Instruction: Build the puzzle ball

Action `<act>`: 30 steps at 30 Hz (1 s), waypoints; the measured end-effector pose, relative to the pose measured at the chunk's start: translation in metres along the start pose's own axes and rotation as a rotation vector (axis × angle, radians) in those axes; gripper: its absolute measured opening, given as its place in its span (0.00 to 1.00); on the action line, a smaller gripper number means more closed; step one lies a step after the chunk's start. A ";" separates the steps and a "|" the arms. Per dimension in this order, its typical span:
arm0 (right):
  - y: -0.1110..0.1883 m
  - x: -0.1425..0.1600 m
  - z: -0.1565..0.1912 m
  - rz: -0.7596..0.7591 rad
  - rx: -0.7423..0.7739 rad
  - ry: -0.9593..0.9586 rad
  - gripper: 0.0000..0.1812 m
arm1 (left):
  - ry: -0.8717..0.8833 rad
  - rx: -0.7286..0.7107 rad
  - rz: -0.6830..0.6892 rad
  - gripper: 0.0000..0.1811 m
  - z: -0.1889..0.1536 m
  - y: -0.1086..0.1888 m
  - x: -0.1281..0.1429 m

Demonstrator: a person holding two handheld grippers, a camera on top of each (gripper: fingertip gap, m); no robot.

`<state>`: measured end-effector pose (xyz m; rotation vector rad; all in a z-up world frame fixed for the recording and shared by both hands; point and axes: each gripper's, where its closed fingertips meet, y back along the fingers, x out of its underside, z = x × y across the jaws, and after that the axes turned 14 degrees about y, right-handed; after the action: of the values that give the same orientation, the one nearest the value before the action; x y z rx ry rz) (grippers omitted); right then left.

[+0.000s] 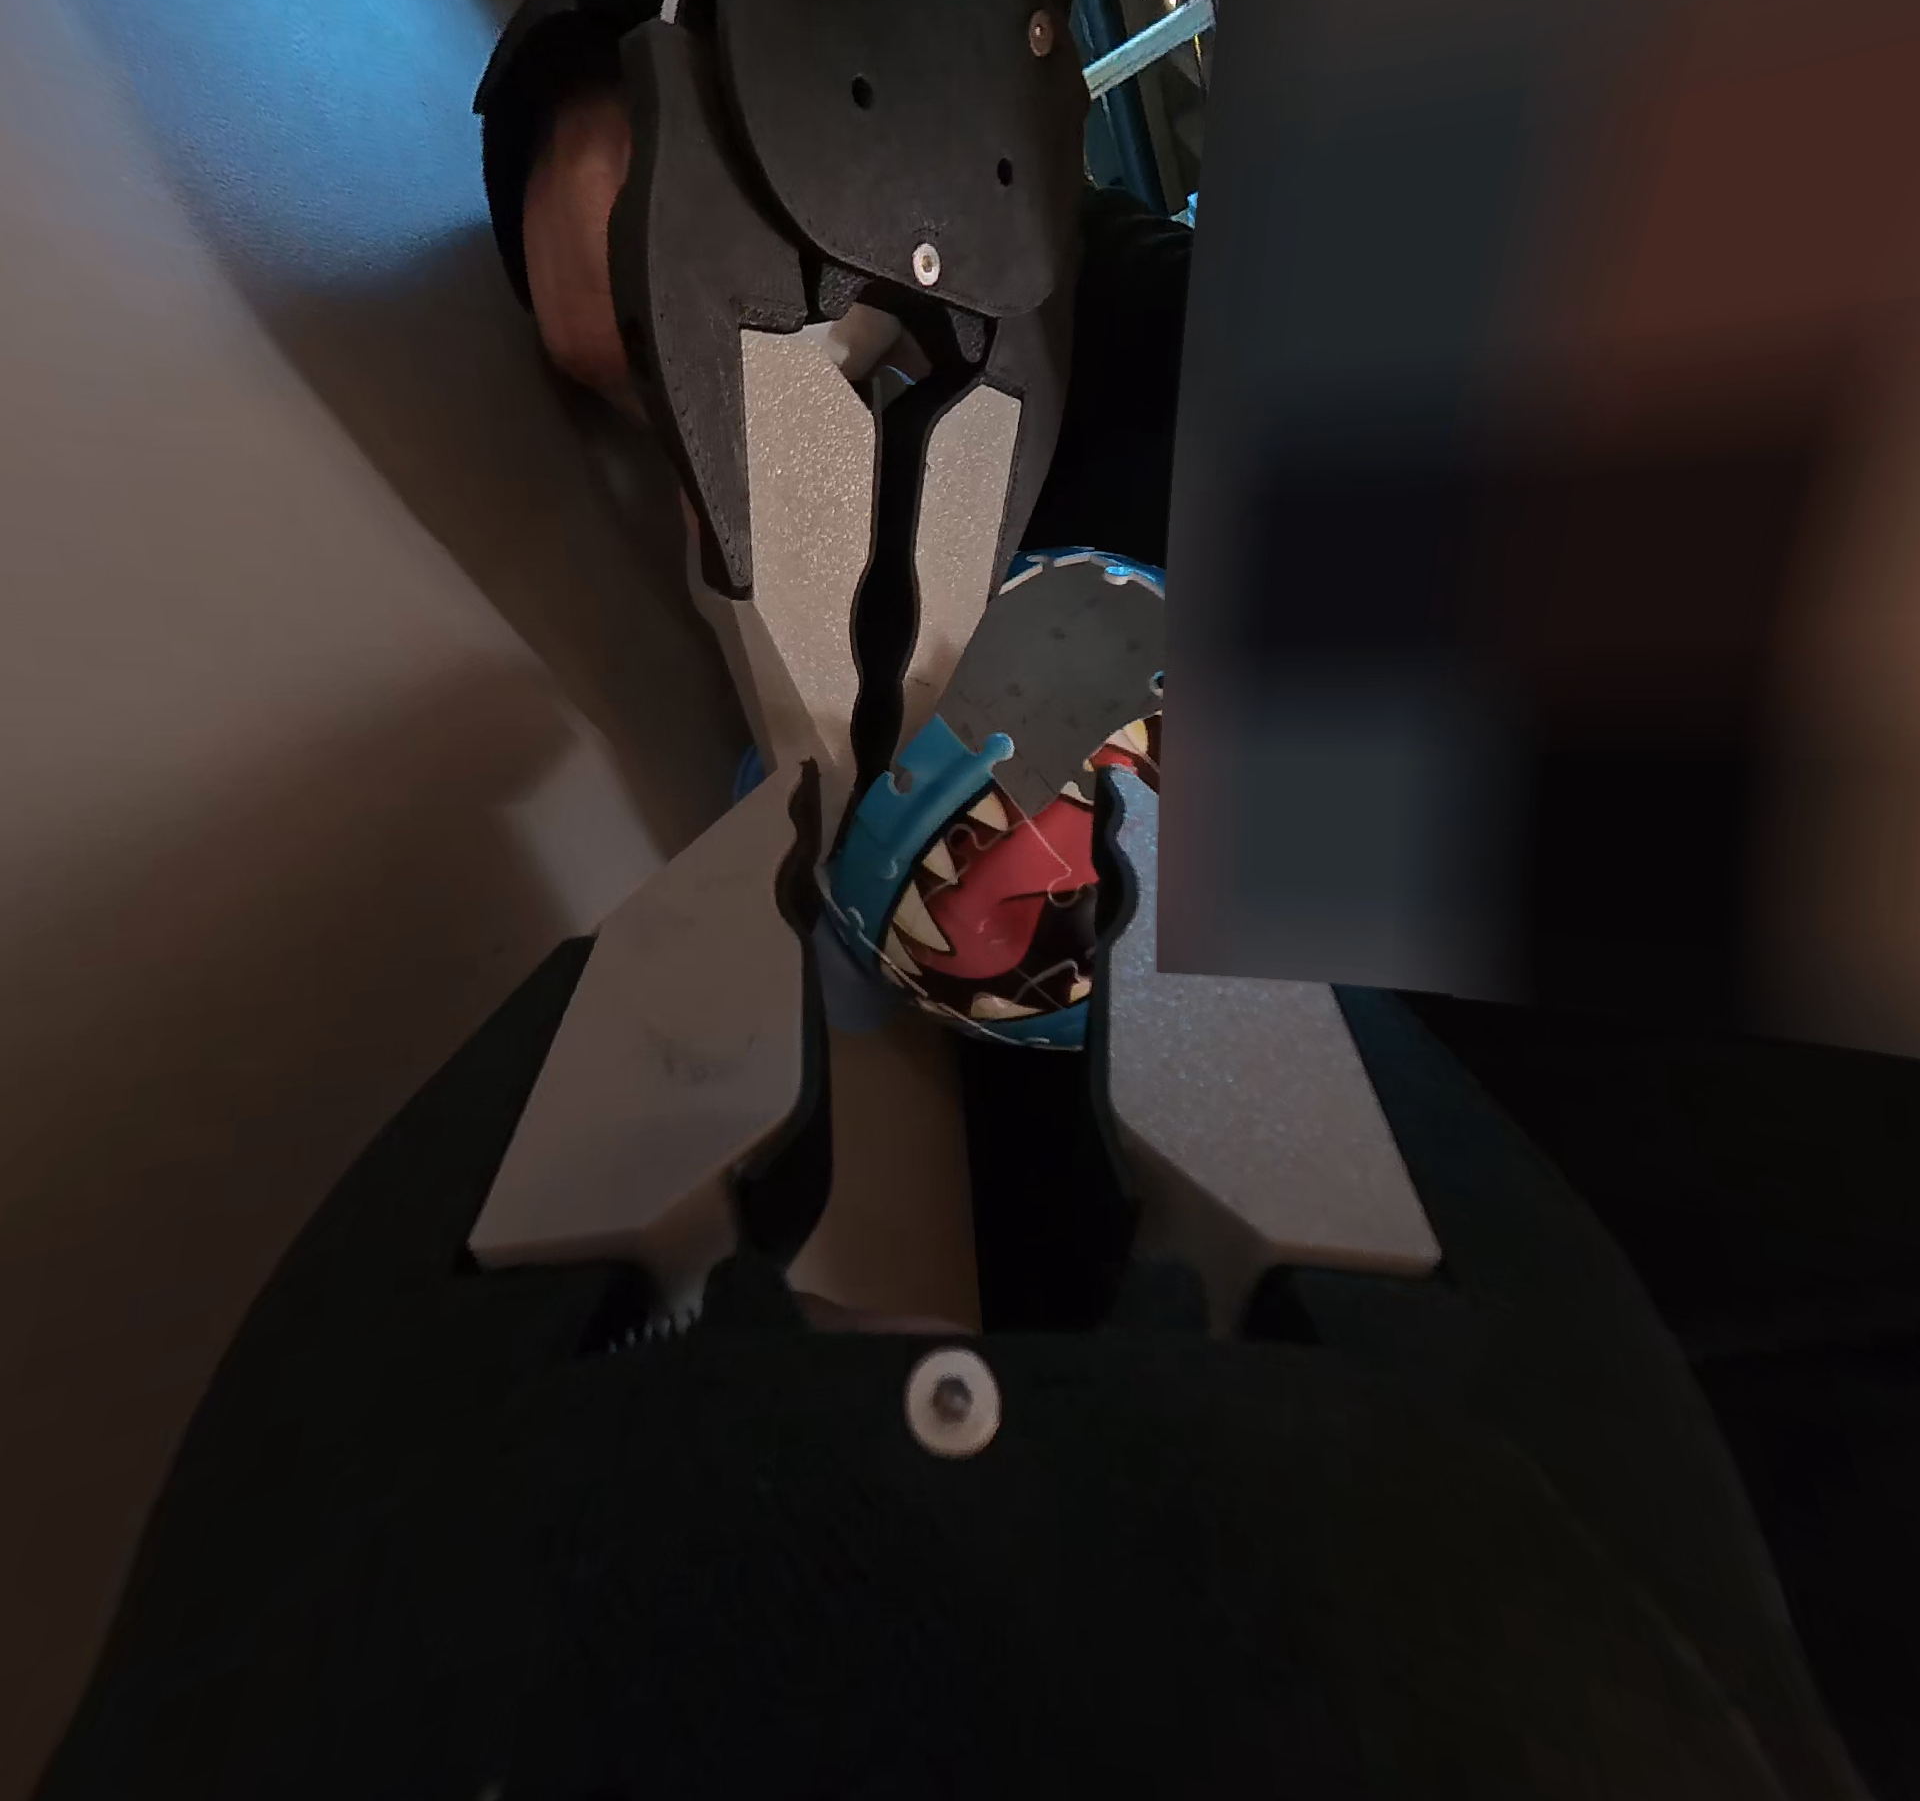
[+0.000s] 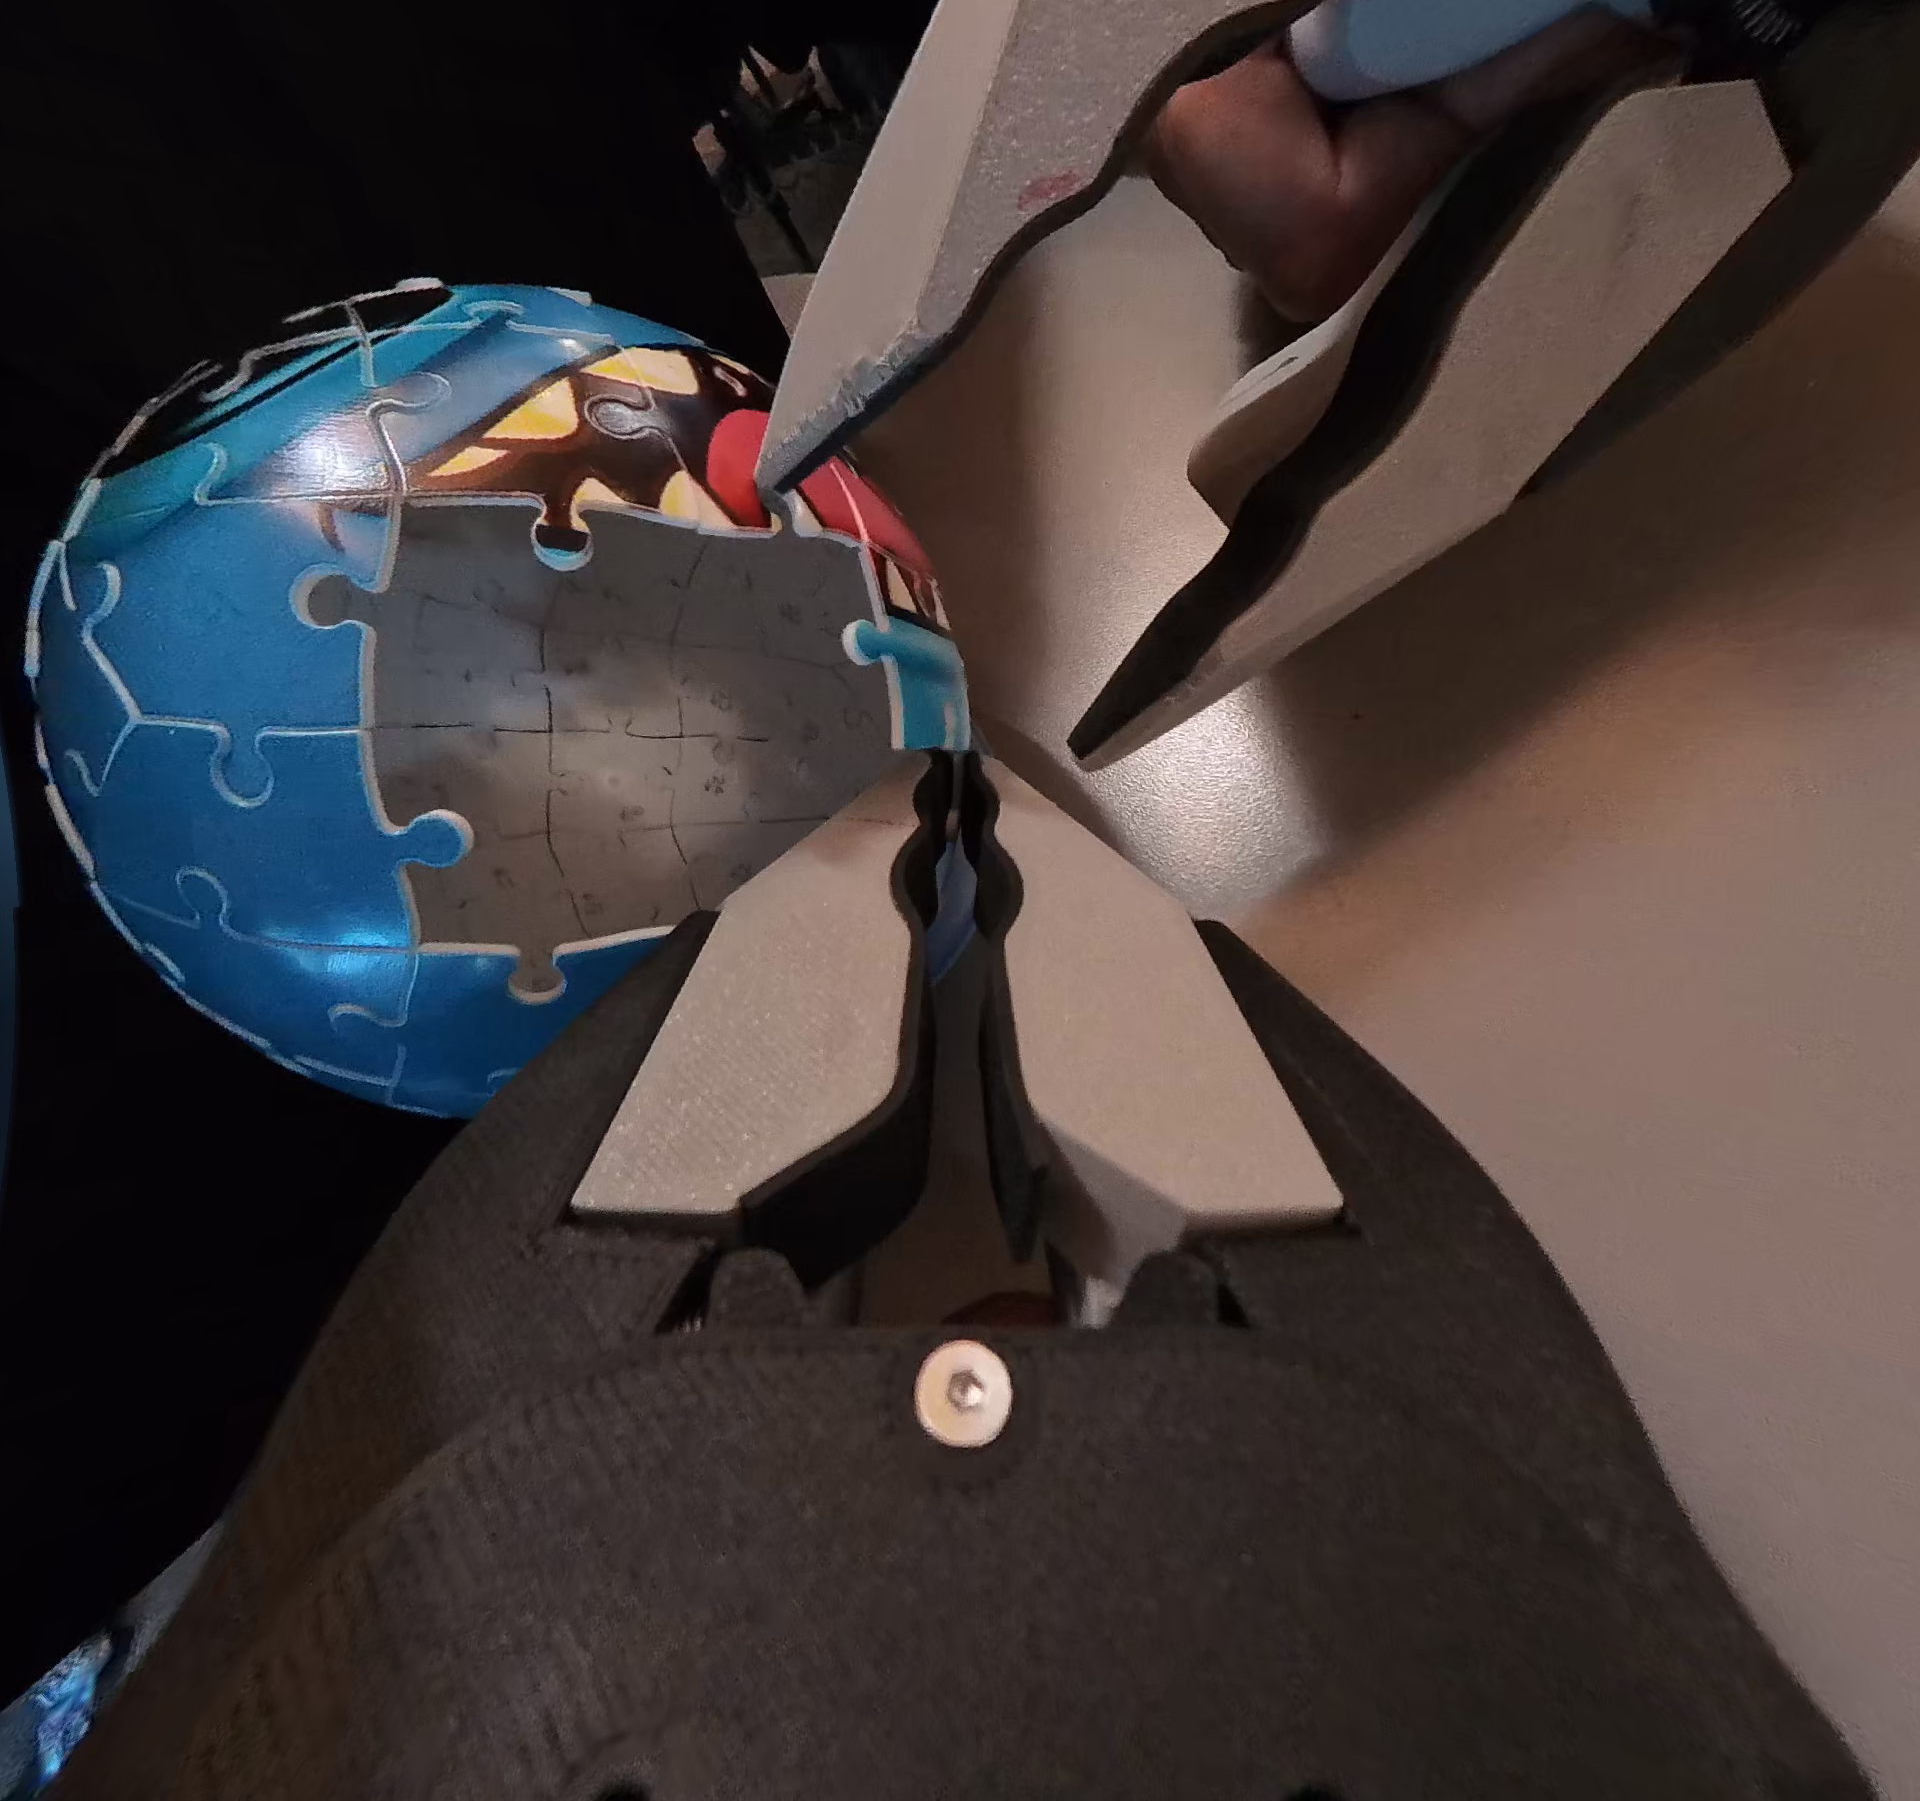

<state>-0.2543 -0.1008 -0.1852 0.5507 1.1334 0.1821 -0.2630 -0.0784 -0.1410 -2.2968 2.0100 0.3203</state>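
The puzzle ball [image 1: 997, 899] is a partly built blue sphere printed with a toothy mouth and a red tongue. An opening in its shell shows the grey inside [image 2: 623, 712]. My left gripper [image 1: 961, 795] is shut on the ball across the mouth part. In the right wrist view the ball [image 2: 208, 712] sits at the left, with the left gripper [image 2: 930, 613] reaching in from the upper right. My right gripper [image 2: 951, 775] is shut on a blue puzzle piece [image 2: 920, 686] at the rim of the opening. In the left wrist view the right gripper [image 1: 873, 743] comes down from above.
A pale tabletop [image 2: 1558, 816] lies behind the grippers on the right. A person's hand [image 2: 1278, 172] holds the left gripper, and another hand [image 1: 582, 245] holds the right one. The background behind the ball is dark. One gripper's finger ends stand about 5 centimeters off the other's.
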 end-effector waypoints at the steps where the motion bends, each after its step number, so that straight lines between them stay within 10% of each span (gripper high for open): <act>1: 0.000 -0.002 -0.002 -0.013 0.010 0.004 0.00 | 0.001 0.006 -0.003 0.27 -0.001 0.000 -0.001; 30: 0.039 0.000 -0.025 -0.052 -0.011 -0.182 0.12 | -0.039 -0.029 -0.154 0.28 -0.005 0.024 -0.011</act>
<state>-0.2714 -0.0593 -0.1730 0.5172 0.9676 0.0911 -0.2871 -0.0716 -0.1319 -2.4247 1.8097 0.3822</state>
